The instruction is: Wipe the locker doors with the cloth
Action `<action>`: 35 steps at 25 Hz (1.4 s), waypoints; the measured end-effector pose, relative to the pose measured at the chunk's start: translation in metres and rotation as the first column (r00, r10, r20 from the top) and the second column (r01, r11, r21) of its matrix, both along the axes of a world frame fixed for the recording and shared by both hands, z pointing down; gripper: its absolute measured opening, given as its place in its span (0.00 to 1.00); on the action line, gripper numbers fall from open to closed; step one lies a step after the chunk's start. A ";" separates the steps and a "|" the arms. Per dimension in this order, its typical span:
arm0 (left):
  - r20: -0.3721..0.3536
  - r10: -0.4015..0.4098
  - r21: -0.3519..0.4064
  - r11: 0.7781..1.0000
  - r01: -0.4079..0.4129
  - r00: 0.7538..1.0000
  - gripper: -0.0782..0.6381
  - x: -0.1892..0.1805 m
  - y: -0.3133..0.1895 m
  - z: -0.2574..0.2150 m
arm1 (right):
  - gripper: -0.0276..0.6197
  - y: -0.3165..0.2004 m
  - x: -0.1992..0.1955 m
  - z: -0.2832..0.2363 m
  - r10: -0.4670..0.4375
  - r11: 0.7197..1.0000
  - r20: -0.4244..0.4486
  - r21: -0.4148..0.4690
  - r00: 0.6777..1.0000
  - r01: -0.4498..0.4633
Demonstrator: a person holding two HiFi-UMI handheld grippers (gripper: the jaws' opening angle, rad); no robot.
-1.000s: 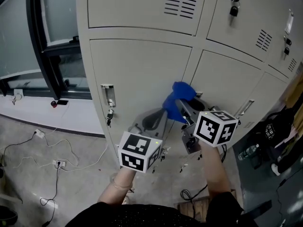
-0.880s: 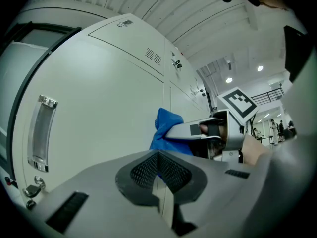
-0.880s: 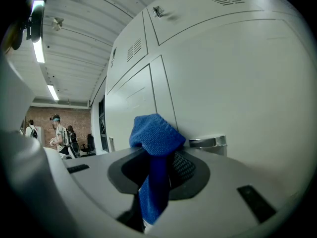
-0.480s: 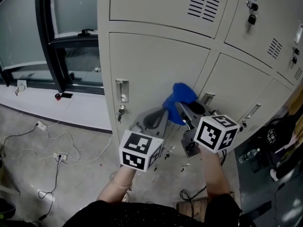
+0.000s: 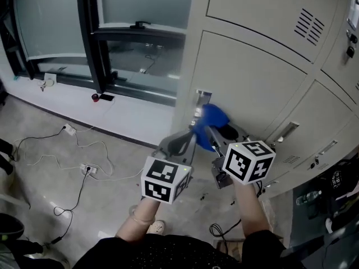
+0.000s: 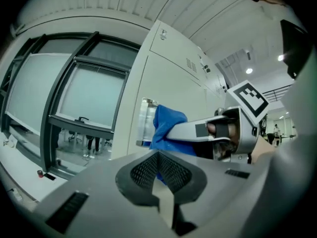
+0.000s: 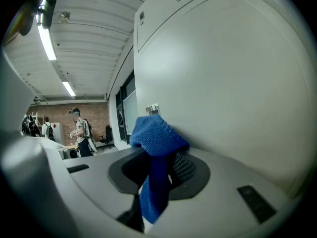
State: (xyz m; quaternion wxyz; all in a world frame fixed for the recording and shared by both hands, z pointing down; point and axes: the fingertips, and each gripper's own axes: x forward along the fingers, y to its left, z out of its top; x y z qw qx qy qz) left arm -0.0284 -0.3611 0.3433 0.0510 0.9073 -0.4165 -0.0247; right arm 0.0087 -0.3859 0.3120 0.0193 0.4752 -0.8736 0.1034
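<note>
The right gripper [image 5: 212, 132] [image 7: 161, 168] has its jaws clamped on the cloth [image 5: 213, 119] [image 7: 156, 137]. The cloth is bright blue with a fine looped weave. Above the jaws it is bunched into one rounded lump, and a narrow tail of it hangs down between them. The lump is at the left edge of the lower locker door [image 5: 252, 77], just below the metal latch [image 5: 199, 97] on that edge. It lies close against the pale grey door, but I cannot tell if it really presses on it.

The left gripper [image 5: 178, 143] [image 6: 158, 163] is beside the right one, a little lower and more to the left. Its jaws are together at the tips and nothing is between them. In the left gripper view the cloth [image 6: 166, 125] partly covers the latch [image 6: 145, 123].
</note>
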 end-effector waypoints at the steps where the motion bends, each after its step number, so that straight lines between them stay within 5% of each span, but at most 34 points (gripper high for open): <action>1: 0.002 -0.003 -0.005 1.000 0.003 1.000 0.12 -0.007 -0.001 0.003 | 0.17 -0.002 -0.006 0.005 0.007 1.000 0.000 -0.005 1.000 -0.007; 7: 0.013 0.020 -0.008 1.000 -0.020 1.000 0.12 -0.027 -0.009 0.011 | 0.17 -0.018 -0.016 0.014 0.080 0.997 0.012 0.000 0.997 -0.080; 18: 0.018 0.104 -0.008 0.995 -0.104 0.994 0.12 -0.007 -0.002 0.012 | 0.17 -0.013 0.004 0.015 0.143 0.990 0.026 0.003 0.989 -0.143; 35: 0.012 0.201 -0.030 0.979 -0.201 0.979 0.12 0.114 0.026 0.012 | 0.17 0.015 0.125 0.018 0.245 0.969 0.029 -0.035 0.969 -0.244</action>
